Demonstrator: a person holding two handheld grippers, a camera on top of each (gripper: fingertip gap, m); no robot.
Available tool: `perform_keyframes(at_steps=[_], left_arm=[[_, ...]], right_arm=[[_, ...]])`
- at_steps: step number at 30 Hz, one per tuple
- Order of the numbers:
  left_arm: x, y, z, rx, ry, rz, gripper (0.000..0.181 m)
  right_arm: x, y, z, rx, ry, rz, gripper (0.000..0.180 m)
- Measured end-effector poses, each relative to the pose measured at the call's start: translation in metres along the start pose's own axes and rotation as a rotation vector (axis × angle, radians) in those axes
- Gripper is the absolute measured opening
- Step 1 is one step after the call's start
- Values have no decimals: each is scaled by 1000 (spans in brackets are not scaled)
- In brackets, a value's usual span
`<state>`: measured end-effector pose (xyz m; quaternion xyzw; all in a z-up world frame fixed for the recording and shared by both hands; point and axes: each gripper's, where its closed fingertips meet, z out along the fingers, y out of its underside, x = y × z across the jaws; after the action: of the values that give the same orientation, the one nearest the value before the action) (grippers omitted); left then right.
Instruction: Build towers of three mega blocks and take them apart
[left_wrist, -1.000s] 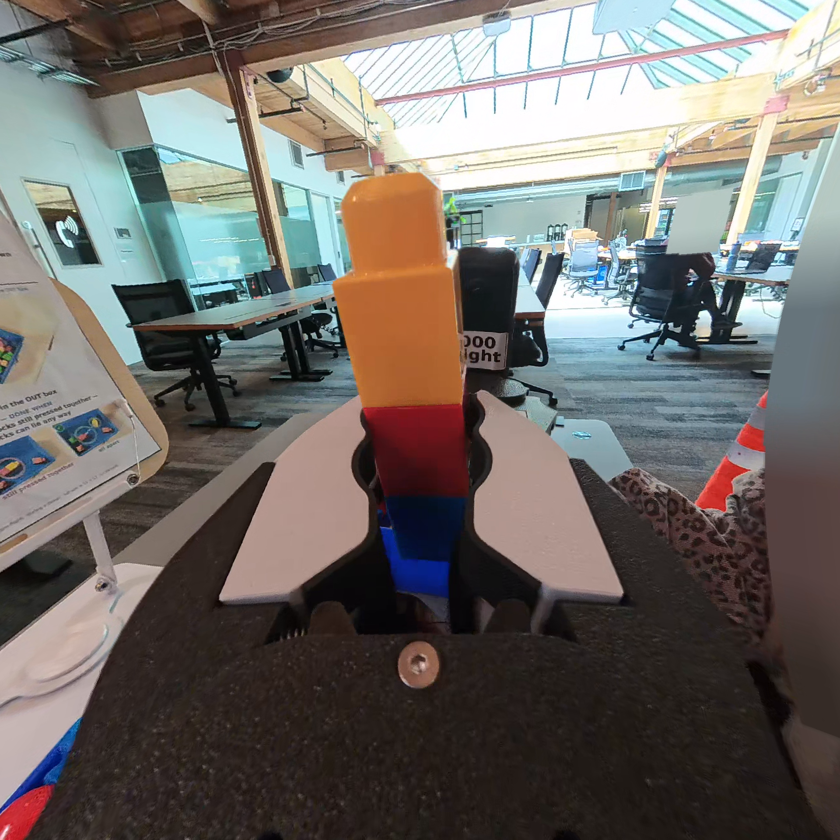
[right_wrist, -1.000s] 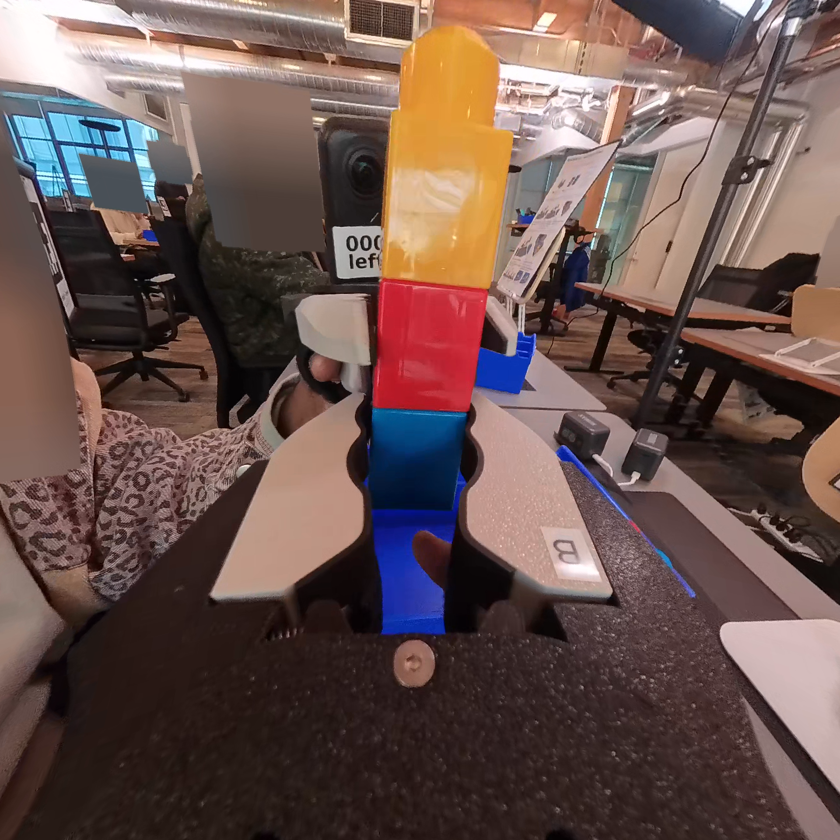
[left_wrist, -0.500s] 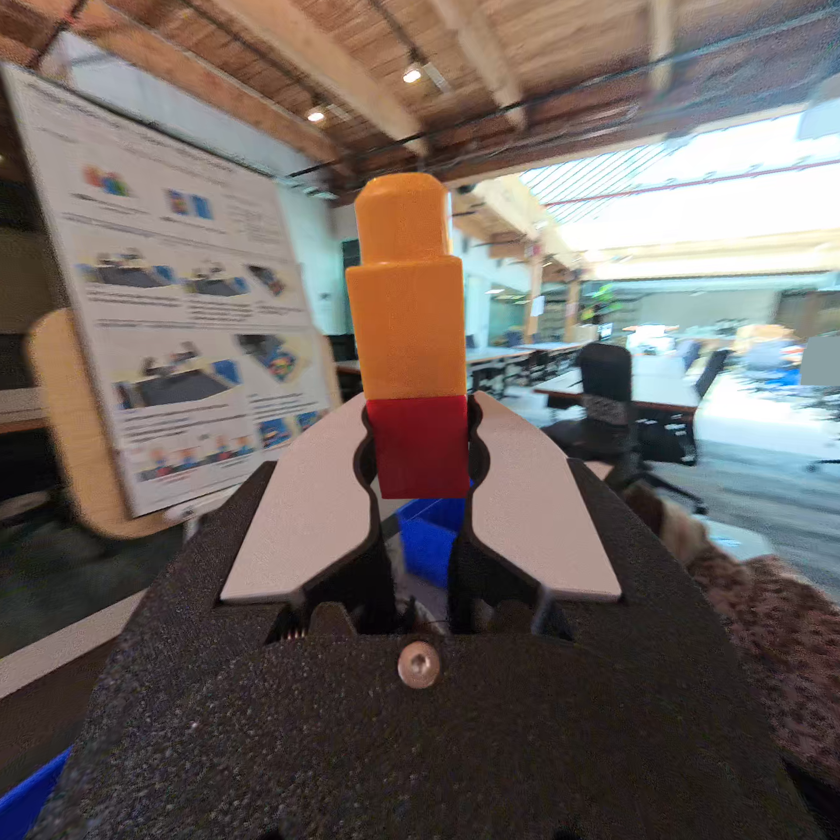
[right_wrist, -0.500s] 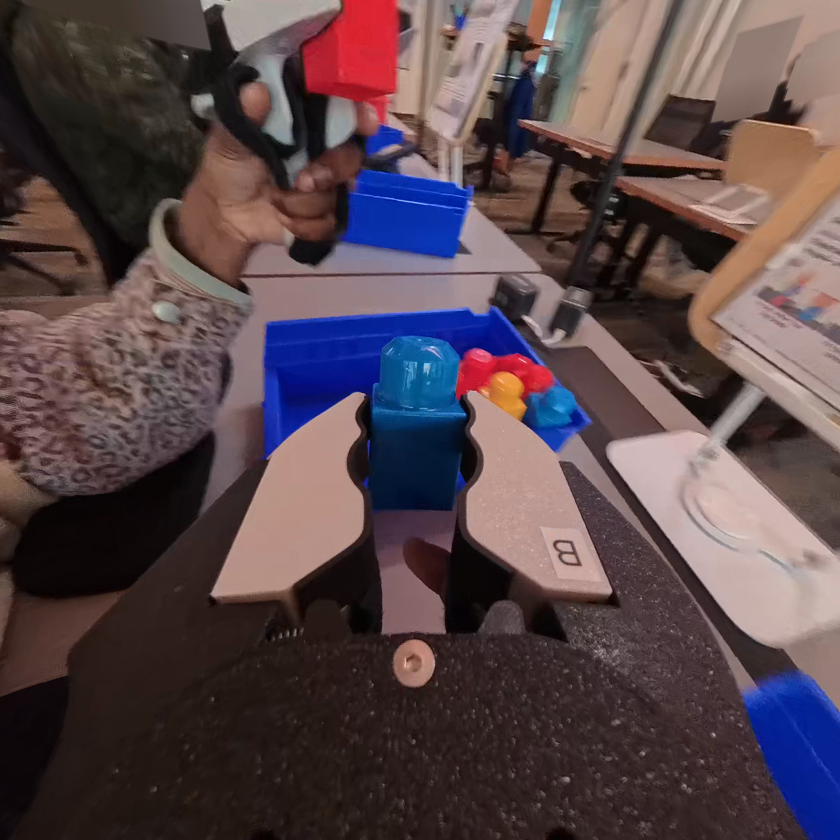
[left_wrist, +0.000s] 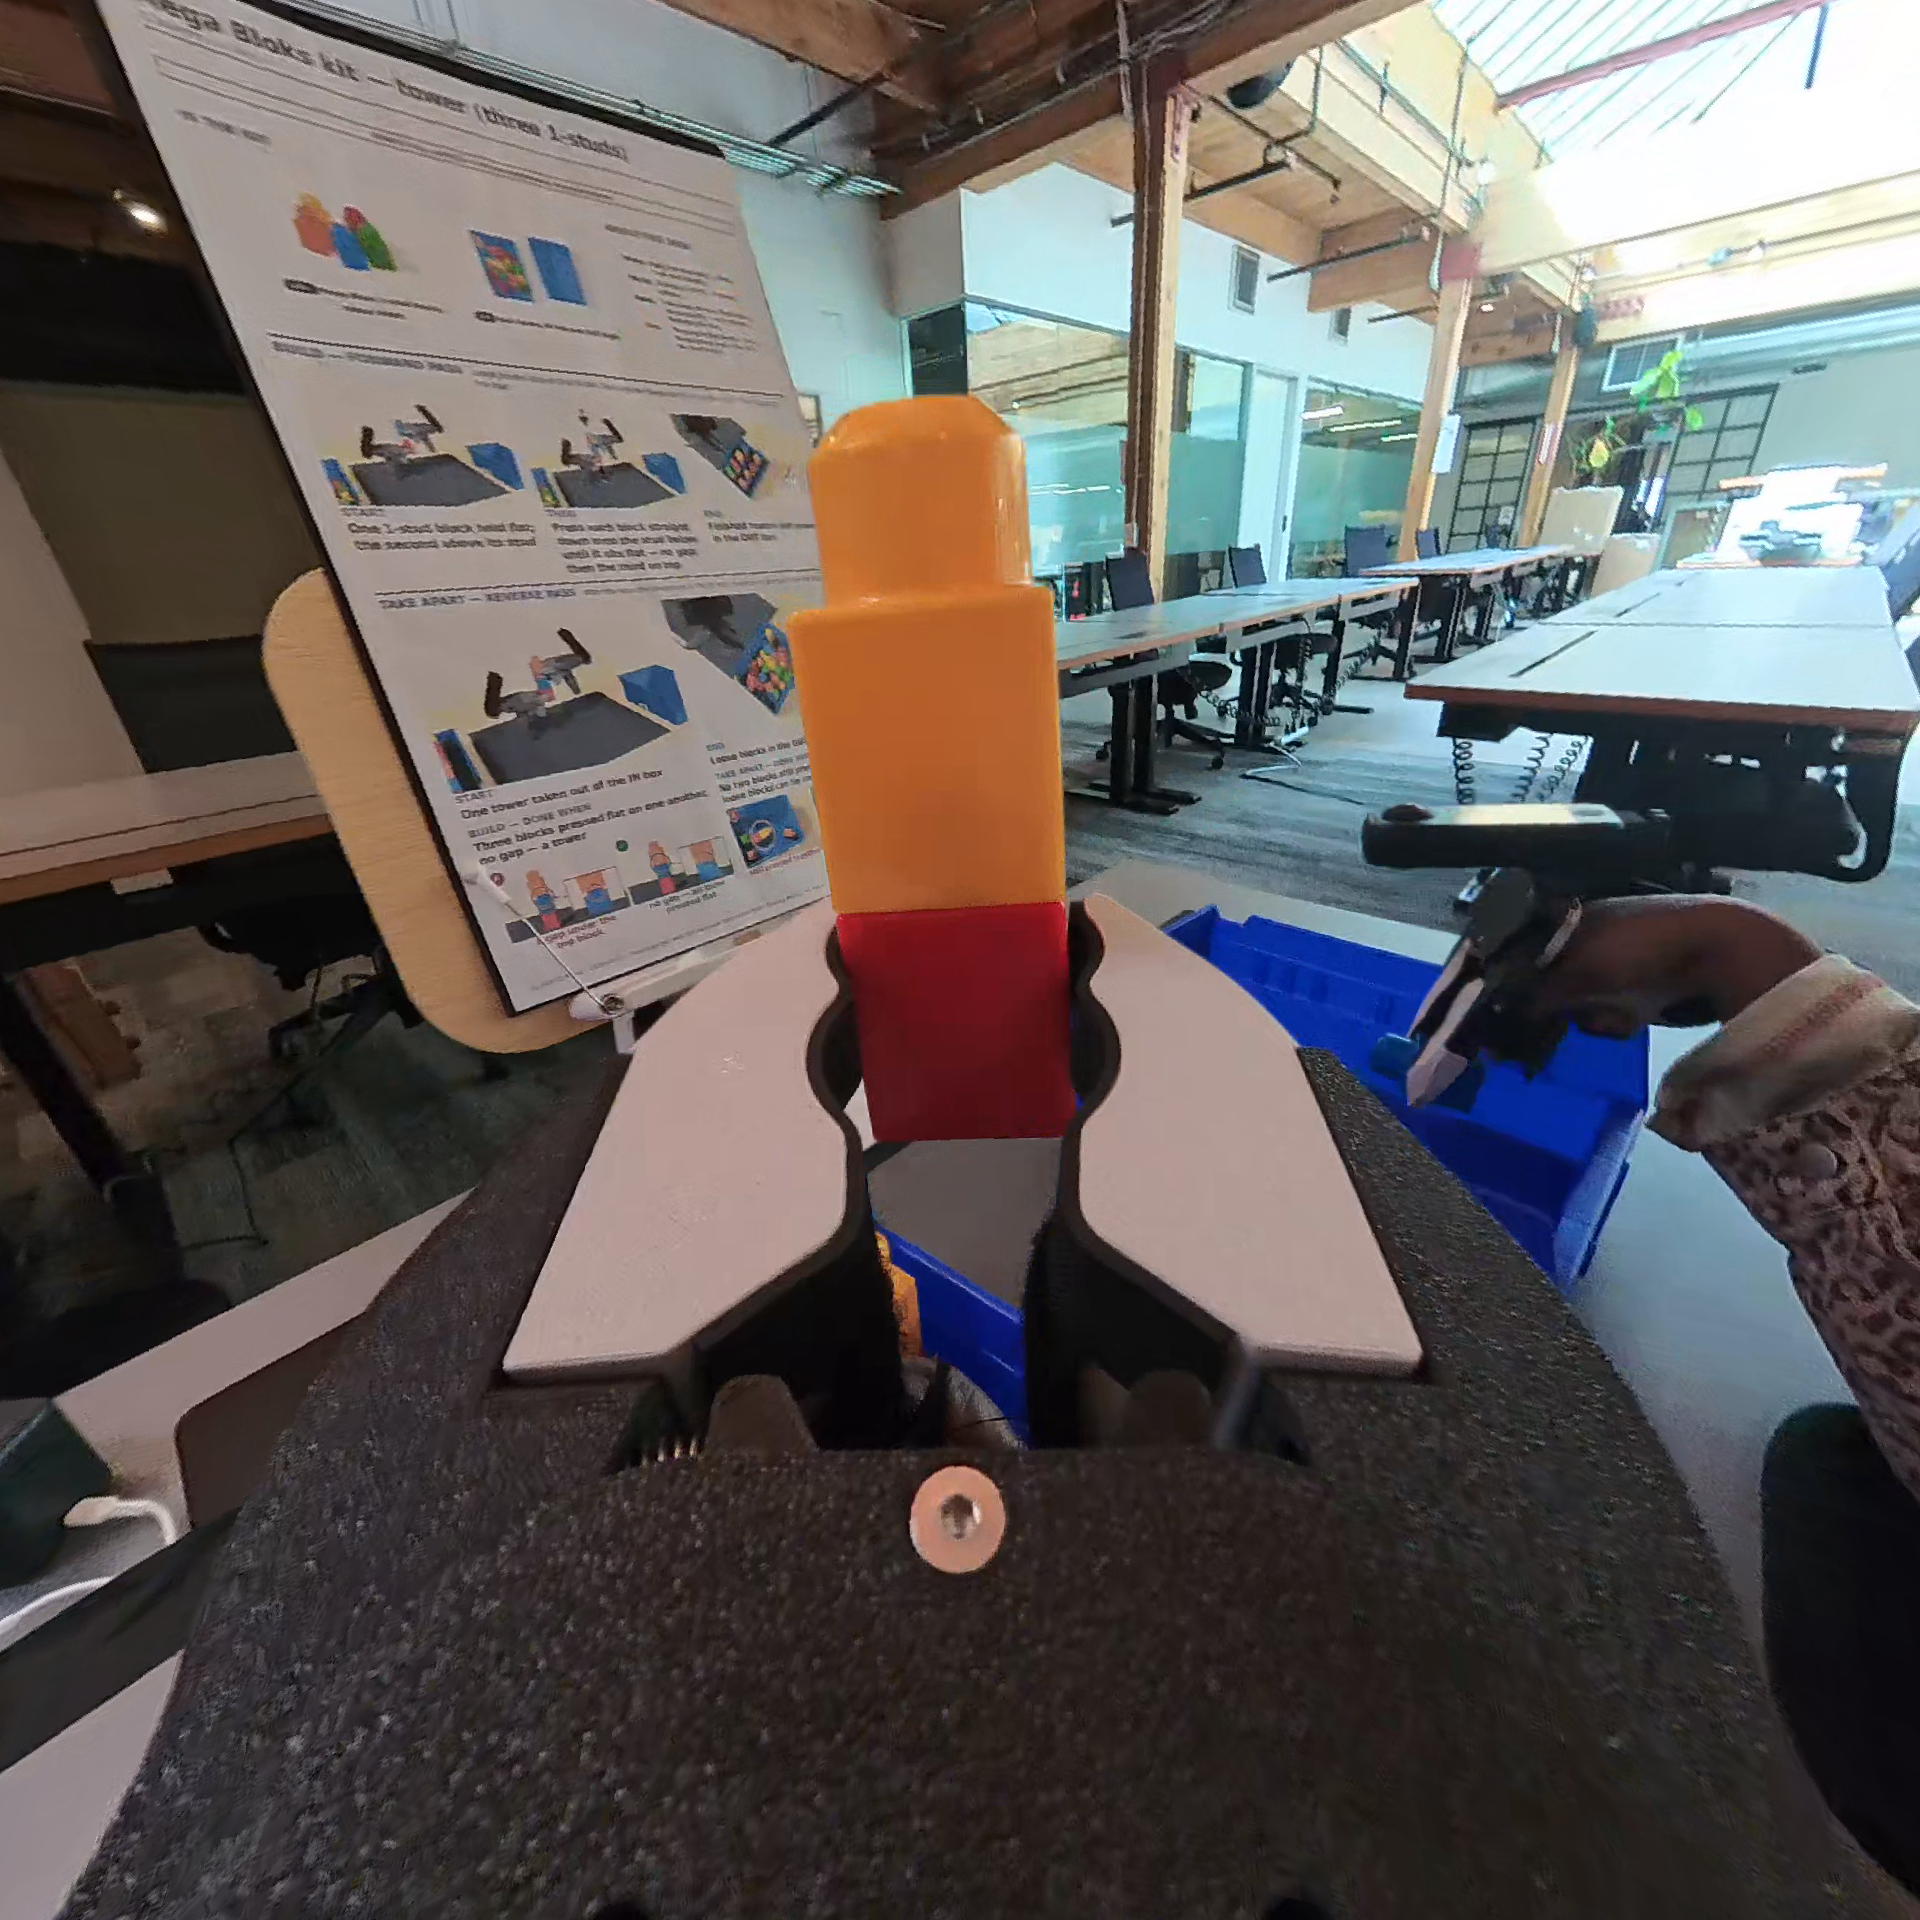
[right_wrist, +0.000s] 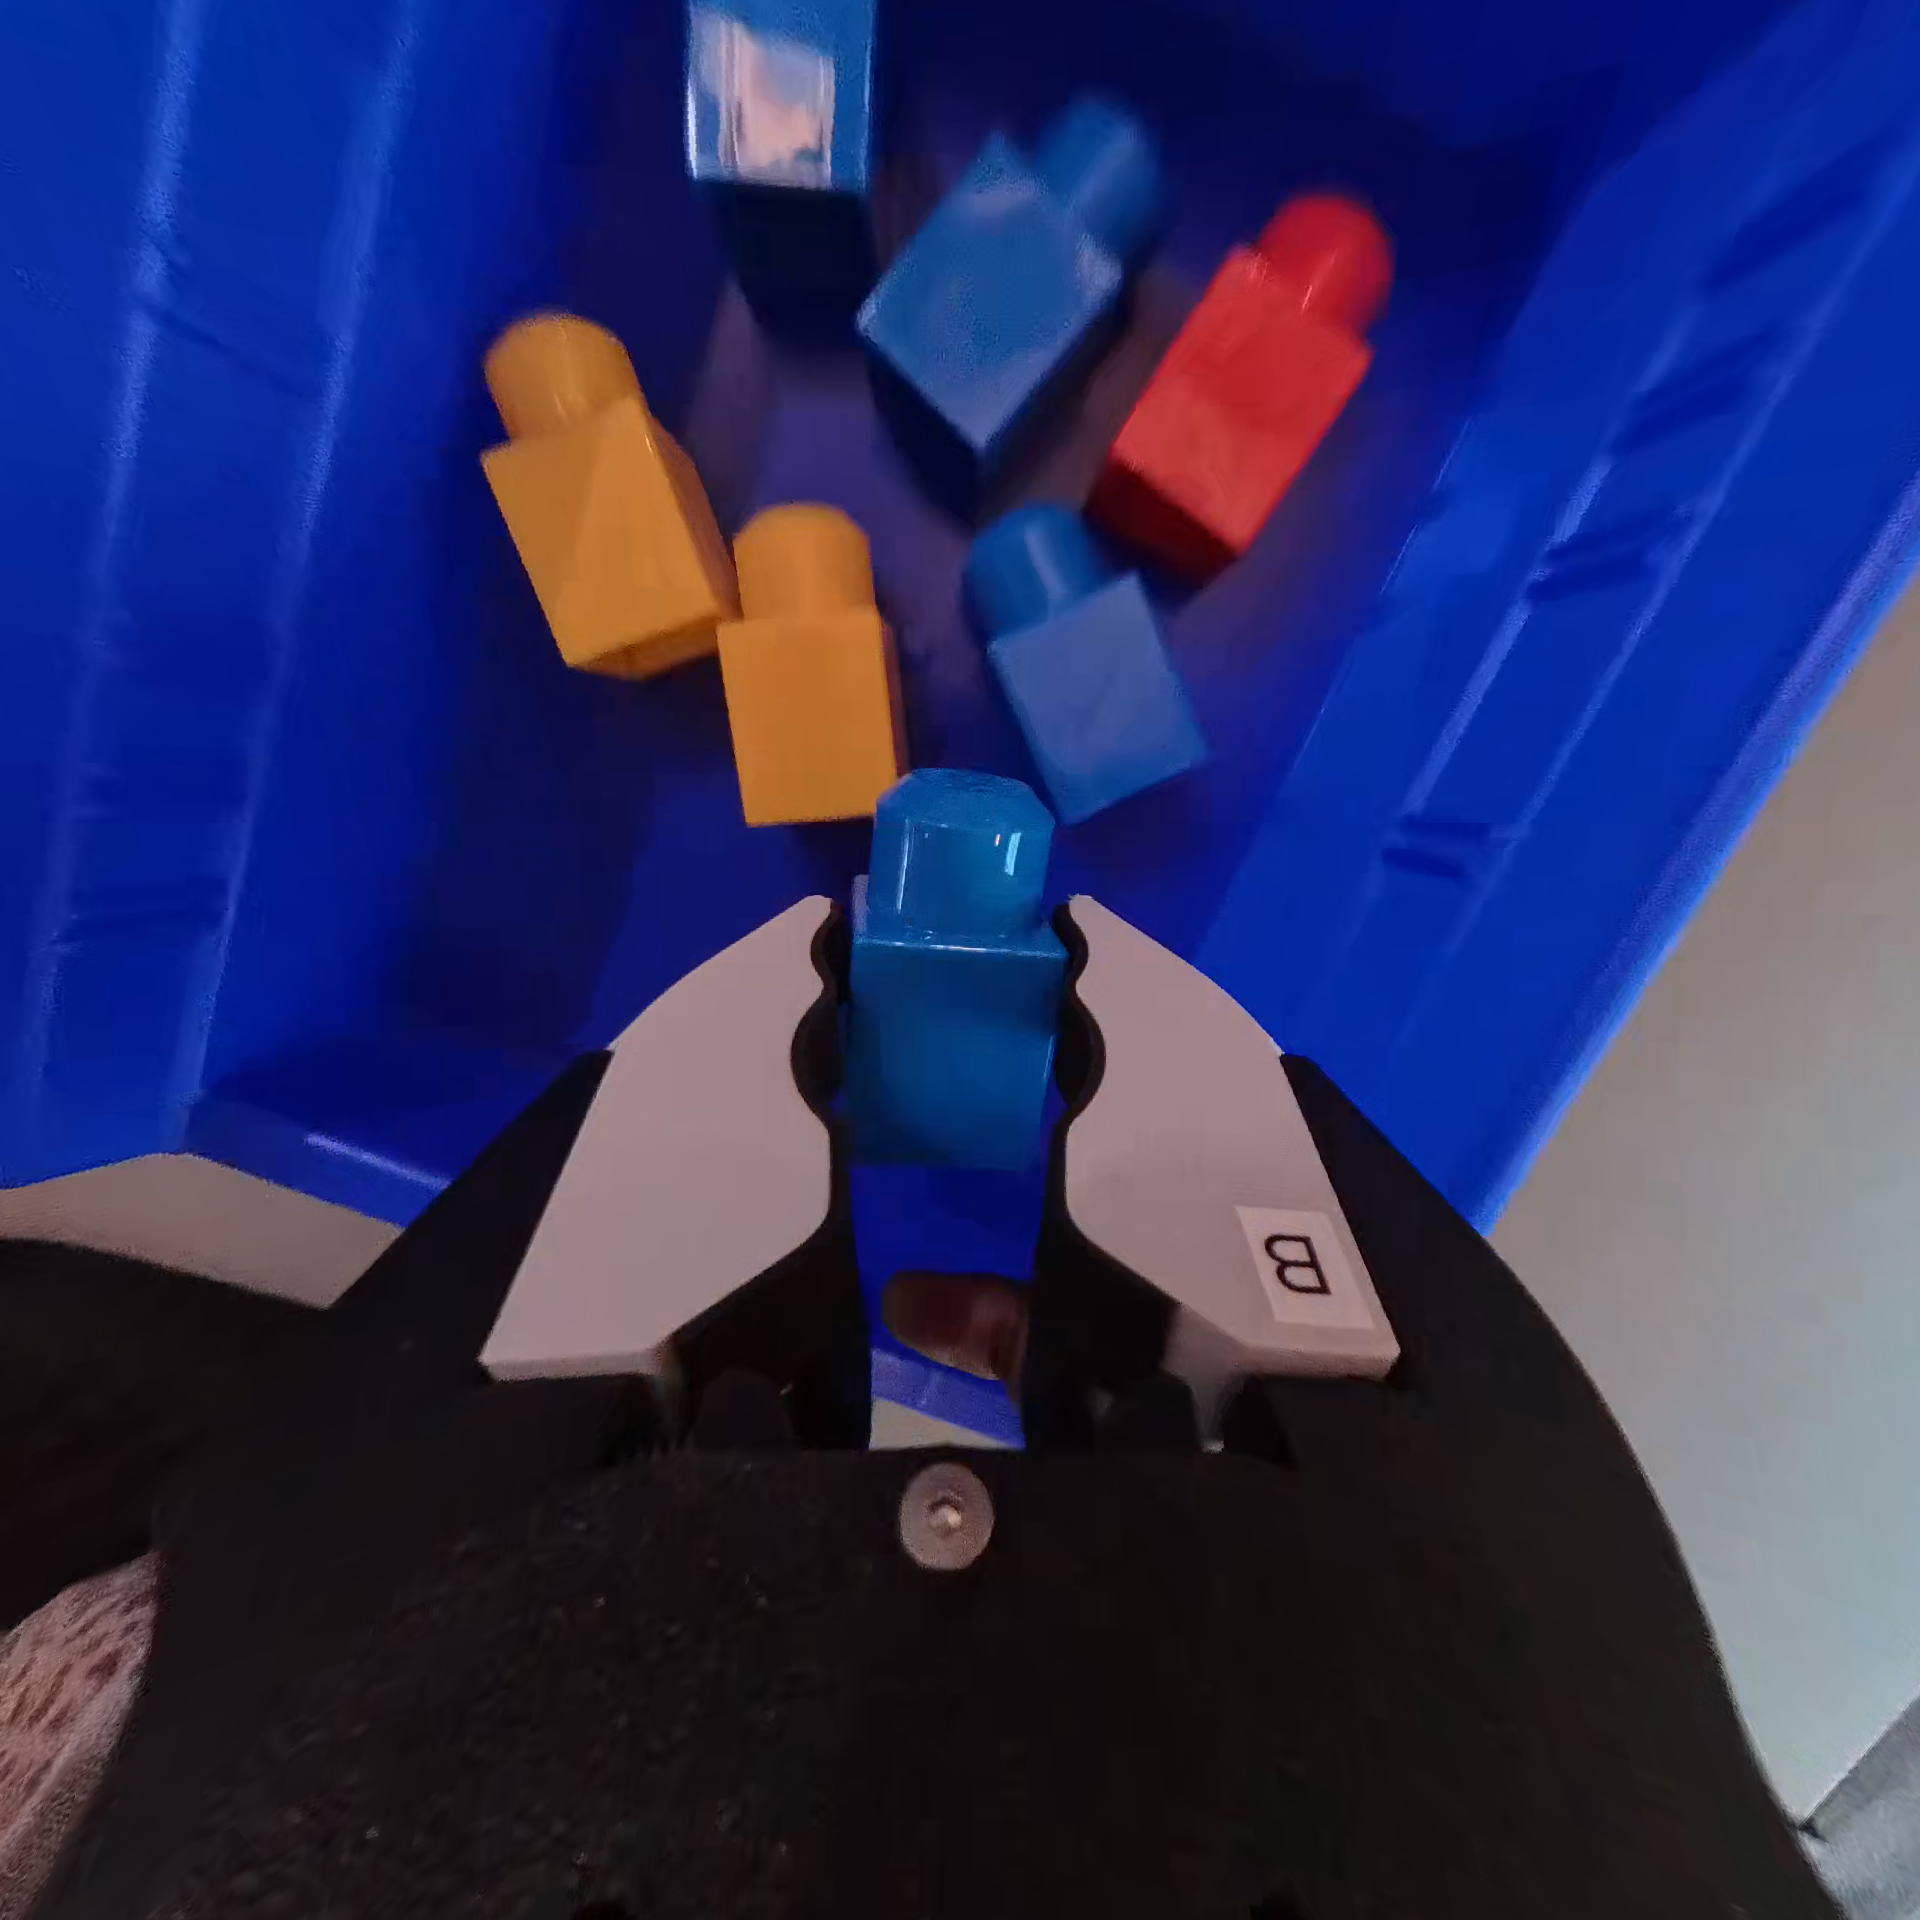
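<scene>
You are partway through taking a tower apart. Your left tool (left_wrist: 961, 1023) is clamped on the square red plastic block (left_wrist: 956, 1023), with the orange plastic block (left_wrist: 925, 665) pressed on top of it, stud up; that pair is not yet separated. Your right tool (right_wrist: 948, 1023) is clamped on the single glossy blue plastic block (right_wrist: 951, 1029), free of the other two, stud pointing away from the camera.

The blue block hangs over the open blue plastic bin (right_wrist: 1558, 520), above the loose pieces lying on its floor: two orange blocks (right_wrist: 613, 520), three blue blocks (right_wrist: 1081, 665) and a red one (right_wrist: 1236, 405). From the left wrist view, the same right tool (left_wrist: 1449, 1039) dips into the bin (left_wrist: 1538, 1164), which stands on the pale counter (left_wrist: 1704, 1340) just beside your left tool.

What looks left: let the blue block go into the bin, then bring the right tool back to pull the orange block off the red and drop both in.
</scene>
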<state>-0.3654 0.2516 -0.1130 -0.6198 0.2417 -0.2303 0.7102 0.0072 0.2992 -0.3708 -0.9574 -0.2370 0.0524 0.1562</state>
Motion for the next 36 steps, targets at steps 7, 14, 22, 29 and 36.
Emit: perform_keyframes(at_steps=[7,14,22,29,36], left_arm=[[11,4,10,-20,42,16,37],[13,5,12,-28,44,23,37],[57,5,31,0,282,-28,37],[117,14,48,-12,558,-47,37],[155,31,52,-95,712,0,38]], right_arm=[[5,18,14,-138,15,63,38],[4,13,10,-117,26,57,57],[-114,-111,-143,919,-327,-377,60],[-240,-108,-244,1283,-893,-583,80],[-281,-113,-231,1209,-1004,-630,41]])
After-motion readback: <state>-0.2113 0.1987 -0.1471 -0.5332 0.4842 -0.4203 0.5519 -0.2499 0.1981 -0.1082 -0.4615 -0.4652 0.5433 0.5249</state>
